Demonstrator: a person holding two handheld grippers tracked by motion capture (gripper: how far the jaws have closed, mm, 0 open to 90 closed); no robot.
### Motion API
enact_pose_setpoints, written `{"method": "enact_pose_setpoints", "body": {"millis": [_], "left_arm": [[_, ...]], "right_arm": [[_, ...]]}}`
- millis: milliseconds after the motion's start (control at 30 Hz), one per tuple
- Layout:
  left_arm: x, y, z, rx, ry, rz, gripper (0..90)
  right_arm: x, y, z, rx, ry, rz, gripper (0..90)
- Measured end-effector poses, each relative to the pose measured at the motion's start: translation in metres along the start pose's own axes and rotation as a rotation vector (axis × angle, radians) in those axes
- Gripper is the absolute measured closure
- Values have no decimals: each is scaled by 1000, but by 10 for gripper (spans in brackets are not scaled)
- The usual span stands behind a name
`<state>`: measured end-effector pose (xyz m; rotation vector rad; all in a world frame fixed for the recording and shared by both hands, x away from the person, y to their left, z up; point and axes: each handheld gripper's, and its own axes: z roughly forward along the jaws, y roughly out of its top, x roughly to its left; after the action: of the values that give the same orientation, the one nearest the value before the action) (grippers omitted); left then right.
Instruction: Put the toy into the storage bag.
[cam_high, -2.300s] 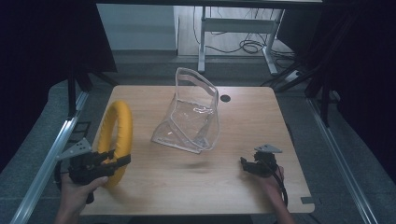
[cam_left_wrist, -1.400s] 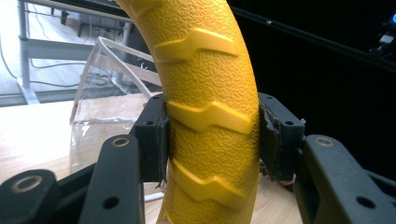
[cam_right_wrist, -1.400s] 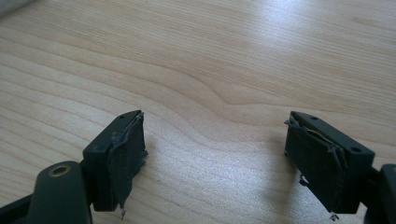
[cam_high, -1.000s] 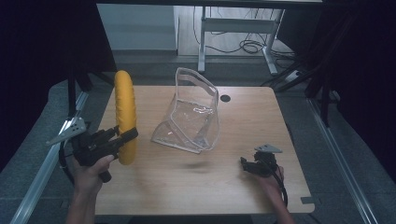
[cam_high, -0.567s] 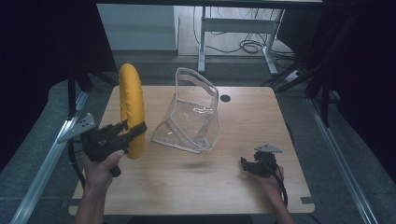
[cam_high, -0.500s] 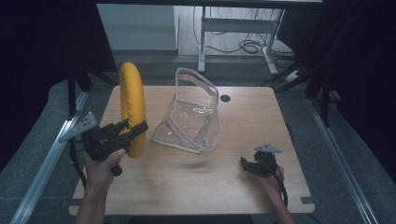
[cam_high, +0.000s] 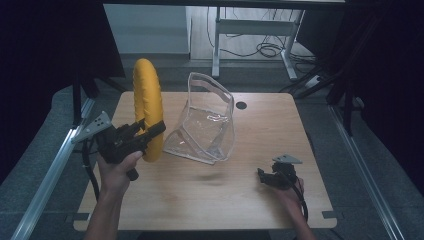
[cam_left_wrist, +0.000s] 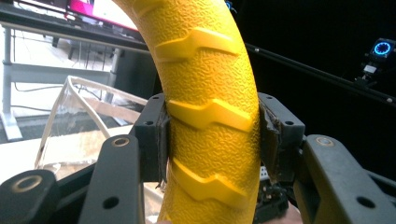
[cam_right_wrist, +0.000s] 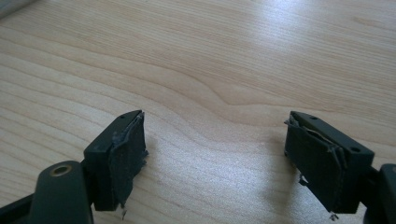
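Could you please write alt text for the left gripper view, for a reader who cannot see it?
The left hand-held gripper clamps a textured yellow ring with raised chevron ridges, one black jaw on each side of it. Behind, at left, a clear plastic bag stands open on the wooden table; the background at right is dark.

No readable text, label, brand, number or sign appears on anything in these views.

L tool lifted yellow ring upright, carried it twd clear bag.
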<state>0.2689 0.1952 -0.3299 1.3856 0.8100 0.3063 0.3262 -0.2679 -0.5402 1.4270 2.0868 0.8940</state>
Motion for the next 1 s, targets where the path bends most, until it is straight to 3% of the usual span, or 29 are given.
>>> {"method": "enact_pose_setpoints", "body": {"millis": [333,1000], "left_arm": [[-14,13,16,-39,-6,34,508],[-39,35,47,-65,-24,90,508]], "right_arm": [[0,0,0,0,0,-1,208],[0,0,0,-2,0,-1,208]]}}
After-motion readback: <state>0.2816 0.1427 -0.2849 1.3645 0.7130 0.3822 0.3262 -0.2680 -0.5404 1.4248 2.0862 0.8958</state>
